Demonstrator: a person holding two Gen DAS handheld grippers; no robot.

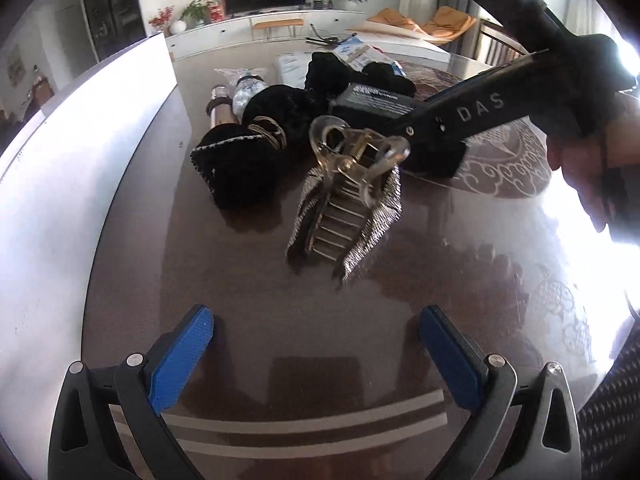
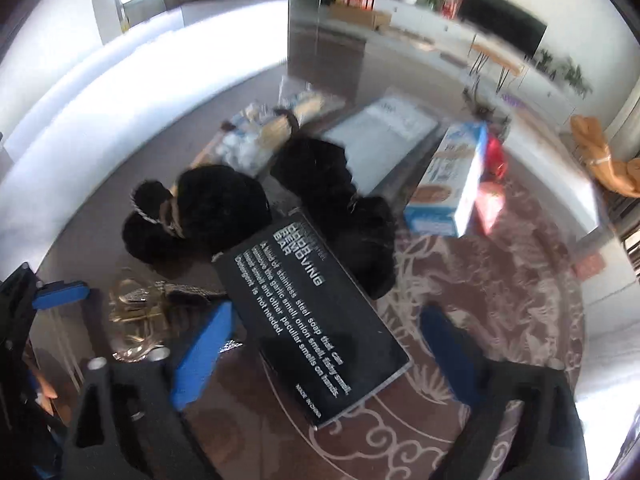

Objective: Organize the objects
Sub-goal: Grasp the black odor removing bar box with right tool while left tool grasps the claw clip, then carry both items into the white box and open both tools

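A clear, glittery hair claw clip (image 1: 348,196) lies on the brown glass table (image 1: 240,280) ahead of my open, empty left gripper (image 1: 316,340). Behind it lie black fuzzy scrunchies (image 1: 240,168) and a black box (image 1: 376,100) with white print. In the right wrist view my right gripper (image 2: 320,352) is open with its blue fingers (image 2: 204,356) on either side of that black box (image 2: 316,320); whether they touch it I cannot tell. The clip (image 2: 136,312) lies left of it, the scrunchies (image 2: 208,208) behind. The left gripper's blue finger (image 2: 60,292) shows at far left.
A white box wall (image 1: 80,168) runs along the table's left side. At the back lie a bag of cotton items (image 2: 248,144), a clear flat packet (image 2: 388,128) and a blue-and-white carton (image 2: 452,184). A patterned round inlay (image 2: 480,320) covers the right part.
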